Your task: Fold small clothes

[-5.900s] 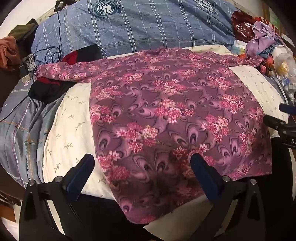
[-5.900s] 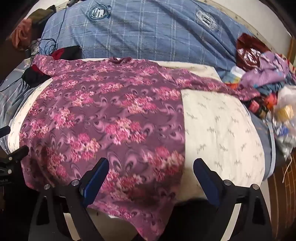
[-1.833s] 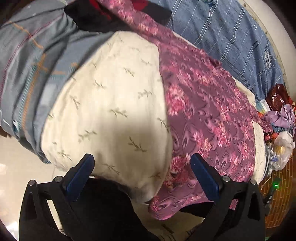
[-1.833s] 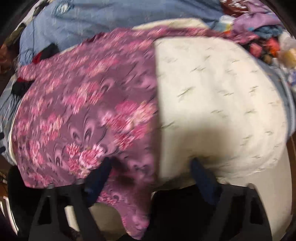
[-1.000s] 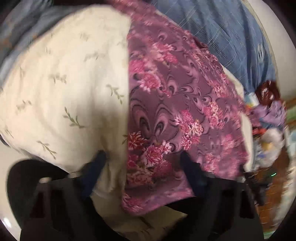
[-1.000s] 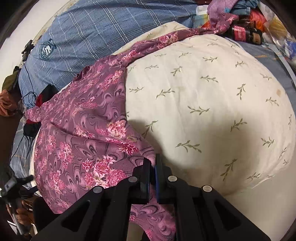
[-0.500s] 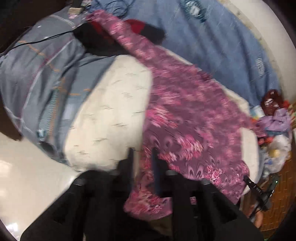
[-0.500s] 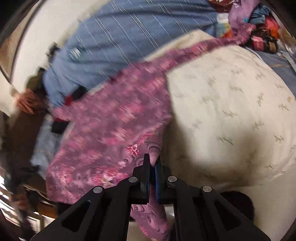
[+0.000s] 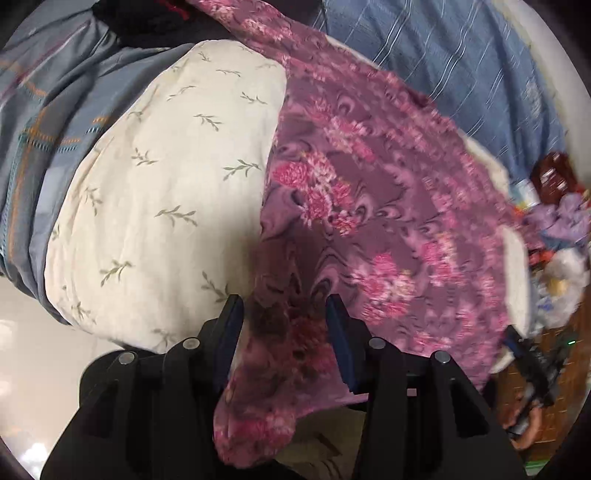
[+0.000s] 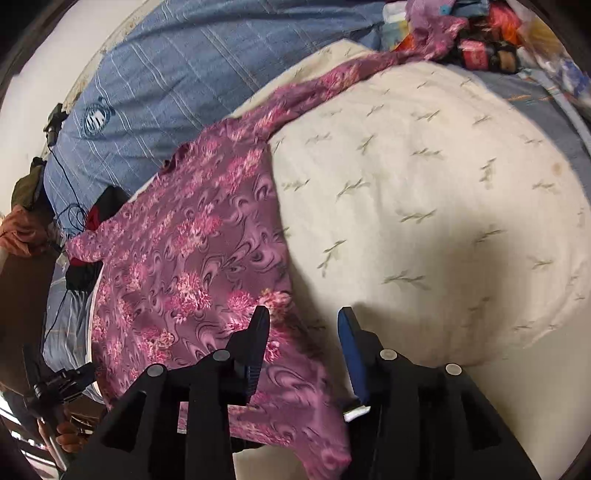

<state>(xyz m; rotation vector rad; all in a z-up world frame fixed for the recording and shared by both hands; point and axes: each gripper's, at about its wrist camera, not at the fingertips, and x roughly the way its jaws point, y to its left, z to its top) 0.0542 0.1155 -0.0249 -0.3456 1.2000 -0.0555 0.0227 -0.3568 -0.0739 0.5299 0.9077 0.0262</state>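
Left wrist view: cream leaf-print pillow [image 9: 155, 206] is the landmark, bulging over the bed edge. Purple floral garment [image 9: 369, 206] lies across the pillow's right part, one sleeve running up past the pillow's top toward a black-and-red cloth [image 9: 155, 14]; its lower hem hangs off the pillow's near edge. Left gripper [image 9: 282, 314] has just been opening, jaws now partway apart, the dim hem between them but the pads not pressing on it. Grey-blue striped sheet [image 9: 44, 122] sits left of the pillow, blue plaid blanket [image 9: 461, 70] beyond it at upper right, pale glossy floor [image 9: 33, 343] below-left. A jumble of clothes and bags [image 9: 561, 229] lies right of the pillow, blurred. Right wrist view: the same pillow [image 10: 424, 206] fills the right side; the garment [image 10: 192, 251] covers its left part, one sleeve stretched along the pillow's top edge to the colourful pile [image 10: 480, 40]. Right gripper [image 10: 304, 332] has also just been opening, jaws partway apart and holding nothing; the garment's right edge lies under the left finger, bare pillow in the gap. Blue plaid blanket with a round crest [image 10: 96, 117] lies behind the pillow. A hand [image 10: 64, 439] gripping the other tool's handle shows far lower left of the pillow.
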